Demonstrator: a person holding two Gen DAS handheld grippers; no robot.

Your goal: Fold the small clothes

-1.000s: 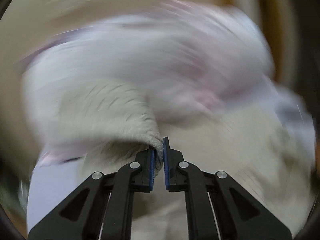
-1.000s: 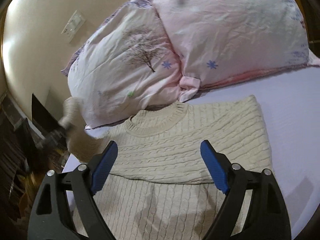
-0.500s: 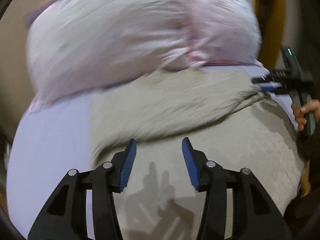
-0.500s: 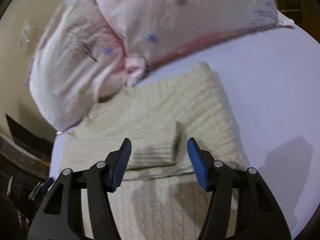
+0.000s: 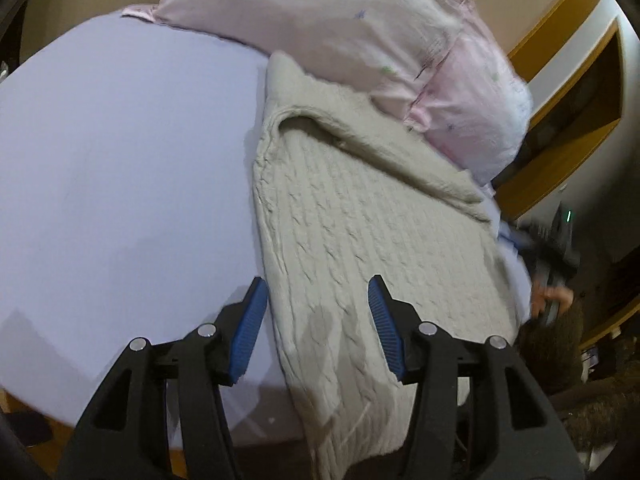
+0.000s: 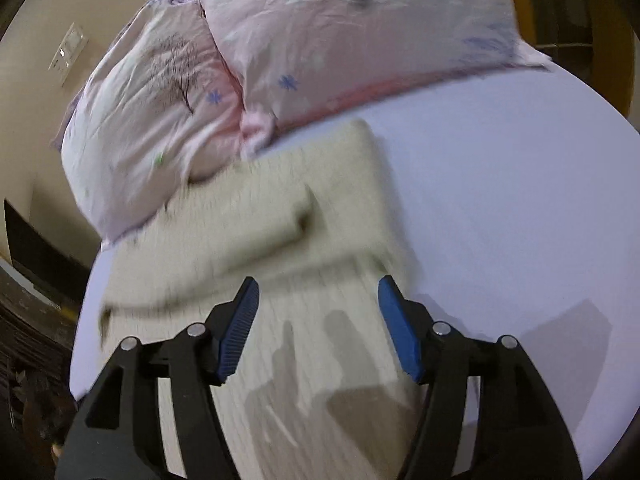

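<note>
A cream cable-knit sweater [image 5: 340,216] lies flat on the lilac bed sheet [image 5: 120,184], with both sleeves folded in across its chest. My left gripper [image 5: 318,320] is open and empty, hovering over the sweater's lower left edge. In the right wrist view the sweater [image 6: 280,240] is blurred. My right gripper [image 6: 320,320] is open and empty above its lower right part. The right gripper [image 5: 556,248] also shows at the right edge of the left wrist view, held by a hand.
Two pink patterned pillows [image 6: 280,60] lie against the sweater's top edge, and show in the left wrist view [image 5: 360,28]. A wooden frame [image 5: 560,100] stands past the bed. The bed's near edge [image 5: 120,436] runs below my left gripper.
My left gripper let go of the sleeve it held, opened, and drew back to the sweater's lower left. My right gripper shifted right and lower over the sweater.
</note>
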